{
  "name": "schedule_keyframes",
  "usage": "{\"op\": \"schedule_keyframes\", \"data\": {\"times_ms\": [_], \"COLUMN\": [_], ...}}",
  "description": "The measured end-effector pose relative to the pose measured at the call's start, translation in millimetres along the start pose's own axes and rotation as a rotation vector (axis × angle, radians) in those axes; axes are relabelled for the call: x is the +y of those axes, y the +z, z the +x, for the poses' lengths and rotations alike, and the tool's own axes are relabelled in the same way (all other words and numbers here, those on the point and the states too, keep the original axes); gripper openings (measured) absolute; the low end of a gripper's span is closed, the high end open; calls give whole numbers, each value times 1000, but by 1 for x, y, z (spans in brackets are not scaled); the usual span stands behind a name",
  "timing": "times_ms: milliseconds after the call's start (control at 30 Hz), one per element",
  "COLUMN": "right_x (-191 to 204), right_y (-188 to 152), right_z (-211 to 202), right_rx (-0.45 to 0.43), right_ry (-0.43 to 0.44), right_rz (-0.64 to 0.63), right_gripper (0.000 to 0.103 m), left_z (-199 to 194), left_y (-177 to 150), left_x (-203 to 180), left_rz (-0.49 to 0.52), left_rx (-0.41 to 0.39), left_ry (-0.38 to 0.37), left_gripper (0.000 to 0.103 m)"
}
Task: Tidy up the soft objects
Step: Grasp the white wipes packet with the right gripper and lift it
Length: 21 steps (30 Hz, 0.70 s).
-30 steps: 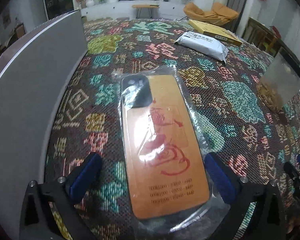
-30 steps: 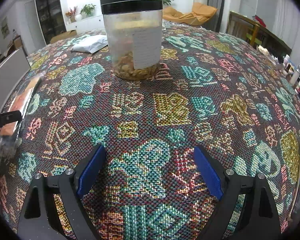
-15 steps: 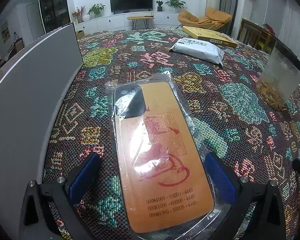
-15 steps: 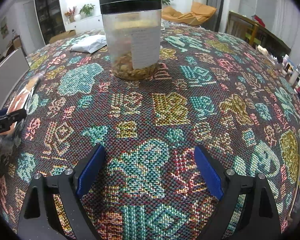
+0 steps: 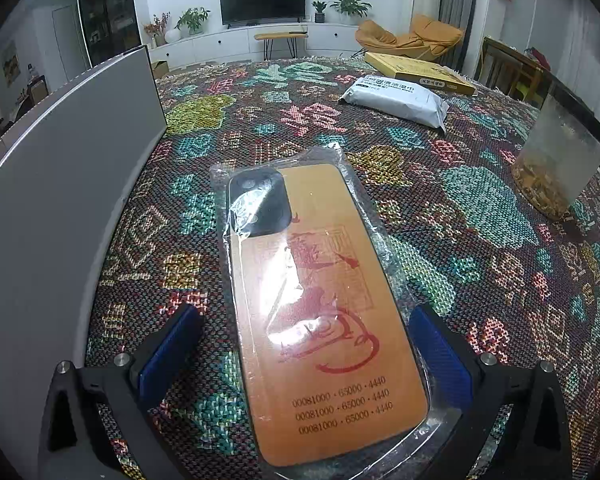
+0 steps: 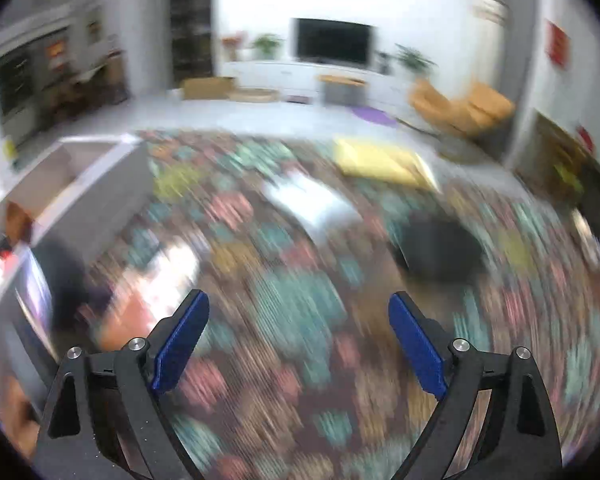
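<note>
The orange phone case sealed in a clear plastic sleeve [image 5: 320, 304] lay flat on the patterned woven bench [image 5: 480, 240], its long axis running near to far between my left hand-held gripper [image 5: 306, 356] fingers, spread apart. My right hand-held gripper [image 6: 298, 340], also apart, was farther off.

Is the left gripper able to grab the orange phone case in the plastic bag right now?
Probably yes. The left gripper is open, its blue pads on either side of the bagged phone case, which lies flat on the patterned cloth. Nothing sits between them; the grey box stands off to the side.
</note>
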State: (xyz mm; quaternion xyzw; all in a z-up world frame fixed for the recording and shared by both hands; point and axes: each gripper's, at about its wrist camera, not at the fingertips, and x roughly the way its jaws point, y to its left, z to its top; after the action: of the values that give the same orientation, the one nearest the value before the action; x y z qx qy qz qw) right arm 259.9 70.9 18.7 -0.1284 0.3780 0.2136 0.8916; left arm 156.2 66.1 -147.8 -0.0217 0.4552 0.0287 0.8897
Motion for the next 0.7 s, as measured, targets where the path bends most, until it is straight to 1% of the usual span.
{"op": "schedule_keyframes", "data": {"times_ms": [33,100,167,200,267,300,333,467,567,633,667,700], "right_x": [7,14,16,15,12,8,6,0,-6,-16,-27,-38], "right_y": [25,64,78,78,78,77,75,80,83,80,82,82], "right_z": [18,72,116,131,163,175,183,226,251,265,266,270], "right_rx": [57,236,368,418,493,530,545,600,620,681,682,706], "right_ry": [-5,-26,-68,-83,-127,-123,-119,-106,-154,-98,-66,-27], "right_rz": [-47,-151,-252,-301,-409,-439,-452,-440,-429,-355,-287,-211], "right_gripper": [93,93,93,93,93,93,93,93,93,94,94,93], "left_z": [0,0,0,0,0,0,0,0,0,0,0,0], "left_y": [0,0,0,0,0,0,0,0,0,0,0,0], "left_x": [0,1,0,1,0,0,0,0,0,1,0,1], "left_rz": [0,0,0,0,0,0,0,0,0,0,0,0], "left_rx": [0,0,0,0,0,0,0,0,0,0,0,0], "left_ry": [0,0,0,0,0,0,0,0,0,0,0,0], "left_gripper": [103,103,103,103,103,103,103,103,103,103,103,103]}}
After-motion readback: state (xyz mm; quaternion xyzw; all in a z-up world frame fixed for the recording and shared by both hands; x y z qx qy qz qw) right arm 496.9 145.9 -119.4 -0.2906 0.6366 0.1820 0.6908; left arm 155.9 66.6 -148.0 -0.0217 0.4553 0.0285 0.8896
